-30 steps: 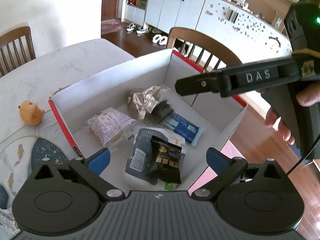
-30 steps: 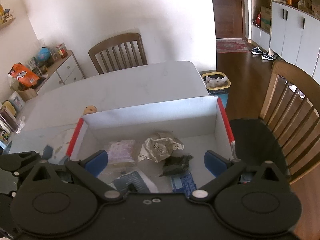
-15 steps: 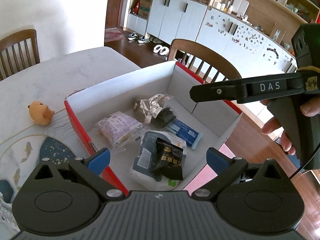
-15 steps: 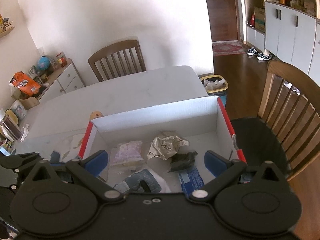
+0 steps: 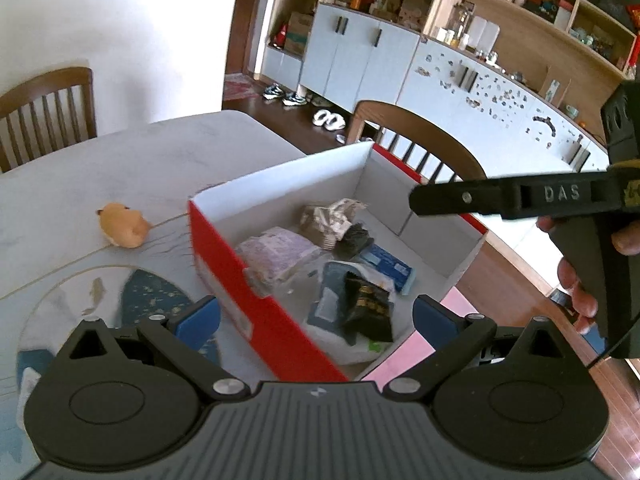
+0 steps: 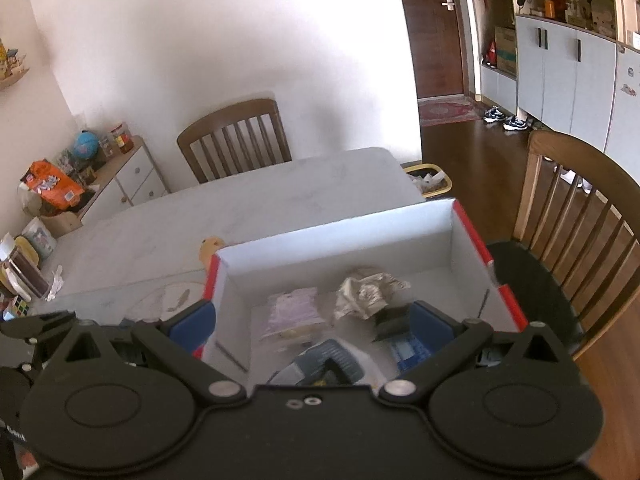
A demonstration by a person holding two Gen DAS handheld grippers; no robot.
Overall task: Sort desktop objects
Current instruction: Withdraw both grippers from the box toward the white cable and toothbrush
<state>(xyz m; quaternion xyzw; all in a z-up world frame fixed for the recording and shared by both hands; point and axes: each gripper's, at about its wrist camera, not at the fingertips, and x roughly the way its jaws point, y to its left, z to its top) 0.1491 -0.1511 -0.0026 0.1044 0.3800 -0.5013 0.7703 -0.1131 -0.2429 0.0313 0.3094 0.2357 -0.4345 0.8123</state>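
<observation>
both tongs empty above a filled box

the left gripper point(image 5: 316, 316) hangs with its blue fingertips point(image 5: 198, 318) spread wide and nothing between them, over the near red wall of the open box point(image 5: 256, 312). the right gripper point(image 6: 312, 320) is likewise parted and empty, above the box's near edge; in the left wrist view its black body marked "das" crosses above the box's right side, a hand point(image 5: 576, 280) on its grip.

the box sits at the right edge of the white table point(image 5: 120, 160), partly over the edge. inside it, a crumpled silver wrapper point(image 5: 332, 216) lies toward the far wall, a pale purple packet point(image 5: 276, 252) by the left wall, a blue packet point(image 5: 386, 264) toward the right, and a black sachet point(image 5: 366, 308) on top of a white-and-blue pouch point(image 5: 332, 312) near the front.

an orange plush toy point(image 5: 122, 226) rests on the table just left of the box, apart from it.
</observation>
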